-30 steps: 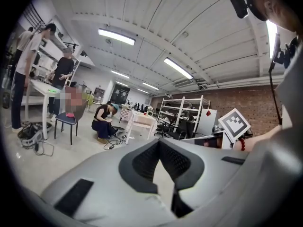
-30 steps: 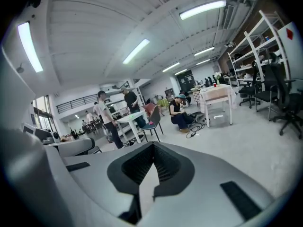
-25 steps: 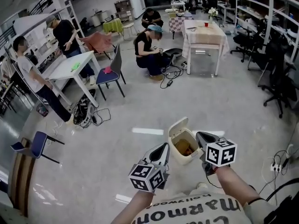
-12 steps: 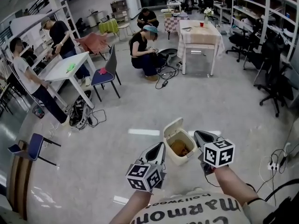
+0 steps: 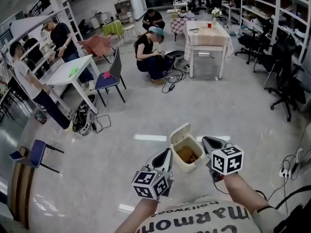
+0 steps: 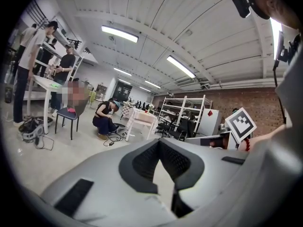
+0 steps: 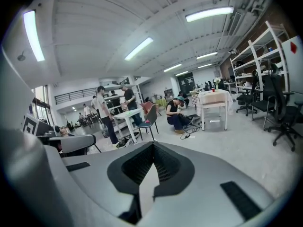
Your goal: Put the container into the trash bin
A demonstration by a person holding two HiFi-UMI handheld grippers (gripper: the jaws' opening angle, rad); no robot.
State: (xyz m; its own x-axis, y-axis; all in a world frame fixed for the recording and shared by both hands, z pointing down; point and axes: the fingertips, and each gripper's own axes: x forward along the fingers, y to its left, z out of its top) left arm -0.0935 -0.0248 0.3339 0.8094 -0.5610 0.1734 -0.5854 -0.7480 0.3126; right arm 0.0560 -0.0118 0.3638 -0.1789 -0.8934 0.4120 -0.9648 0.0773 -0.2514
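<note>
Barely shifting since half a second ago: holding the left claw (image 5: pixel 168 153) and the right claw (image 5: pixel 208 141) on either side of the open trash bin (image 5: pixel 181 164) on the floor, as then. Sitting slightly further left and lower in the head view than a second ago, bin included.

Keeping both claws closed on nothing, the pads meeting at the tips in each gripper view.

Judging the drop as probably already made: noting a brownish lump (image 5: pixel 187 153) lying inside the bin, likely the container, though too small to confirm. Calling next, if so, only for drawing both claws back and perhaps tipping the raised lid (image 5: pixel 180 131) down. Otherwise, needing to find the container first.

Showing the bin and its contents in the head view alone. Pointing both gripper views outward and up, taking in ceiling lights and people across the room, never the bin. Catching the right claw's marker cube (image 6: pixel 241 125) in the left gripper view.
</note>
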